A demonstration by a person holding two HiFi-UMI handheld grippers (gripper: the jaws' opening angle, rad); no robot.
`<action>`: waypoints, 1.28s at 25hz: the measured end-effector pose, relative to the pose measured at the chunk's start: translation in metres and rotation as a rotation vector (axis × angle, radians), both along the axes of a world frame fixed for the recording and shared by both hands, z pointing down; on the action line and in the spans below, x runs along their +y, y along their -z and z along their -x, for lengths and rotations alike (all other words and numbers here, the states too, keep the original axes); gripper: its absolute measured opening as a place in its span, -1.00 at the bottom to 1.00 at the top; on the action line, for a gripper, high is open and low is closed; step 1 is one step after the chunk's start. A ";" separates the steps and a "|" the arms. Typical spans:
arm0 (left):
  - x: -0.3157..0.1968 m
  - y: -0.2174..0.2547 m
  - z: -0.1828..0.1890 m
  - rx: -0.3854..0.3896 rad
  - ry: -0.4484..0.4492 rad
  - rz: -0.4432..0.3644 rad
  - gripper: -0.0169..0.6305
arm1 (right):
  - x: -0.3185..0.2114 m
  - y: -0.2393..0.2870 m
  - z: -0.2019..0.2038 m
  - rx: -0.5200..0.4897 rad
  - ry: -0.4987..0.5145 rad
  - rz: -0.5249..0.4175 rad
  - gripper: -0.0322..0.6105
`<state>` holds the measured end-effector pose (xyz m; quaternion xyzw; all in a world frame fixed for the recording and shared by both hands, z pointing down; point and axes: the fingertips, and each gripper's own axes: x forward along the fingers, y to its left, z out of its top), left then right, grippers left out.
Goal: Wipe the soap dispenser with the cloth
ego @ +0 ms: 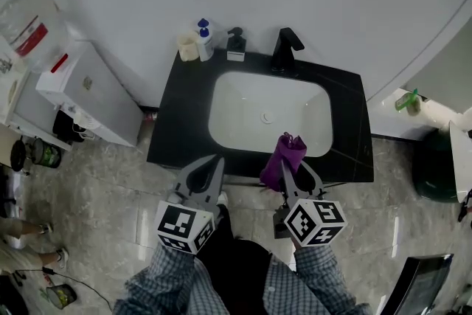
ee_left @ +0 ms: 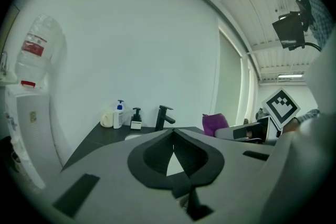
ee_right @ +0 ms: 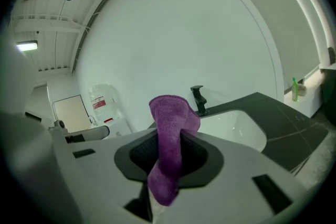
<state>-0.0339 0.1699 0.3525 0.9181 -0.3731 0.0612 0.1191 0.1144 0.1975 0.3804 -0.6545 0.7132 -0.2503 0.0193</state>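
The soap dispenser (ego: 236, 44), a small bottle with a black pump, stands at the back of the black counter (ego: 177, 122), left of the faucet; in the left gripper view the dispenser (ee_left: 136, 119) is far ahead. My left gripper (ego: 218, 158) (ee_left: 173, 132) hovers over the counter's front edge, jaws shut with nothing between them. My right gripper (ego: 293, 162) (ee_right: 173, 136) is beside it, shut on a purple cloth (ego: 284, 155) (ee_right: 169, 113) that sticks up above the jaws and hangs below them. Both grippers are well short of the dispenser.
A white sink basin (ego: 269, 114) fills the counter's middle, with a black faucet (ego: 284, 48) behind it. A white bottle with a blue pump (ego: 204, 37) and a cream jar (ego: 188, 48) stand left of the dispenser. A white water cooler (ego: 88, 92) is at the left.
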 end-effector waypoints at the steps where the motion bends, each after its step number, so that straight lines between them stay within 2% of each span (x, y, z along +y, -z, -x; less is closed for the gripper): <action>1: 0.010 0.000 -0.001 -0.002 0.003 -0.004 -0.91 | 0.010 0.001 -0.001 0.003 0.005 -0.006 -0.62; 7: 0.064 0.009 -0.002 -0.009 0.007 -0.017 -0.91 | 0.057 0.007 0.009 0.039 0.066 -0.035 -0.62; 12: 0.084 0.026 0.003 -0.012 0.001 -0.045 -0.91 | 0.078 0.017 0.022 0.026 0.088 -0.057 -0.62; 19: 0.084 0.035 0.010 -0.003 -0.028 -0.054 -0.91 | 0.079 0.035 0.032 0.043 0.071 -0.097 -0.62; 32: 0.078 0.038 0.030 -0.005 -0.088 -0.047 -0.91 | 0.072 0.037 0.064 0.058 0.057 -0.101 -0.62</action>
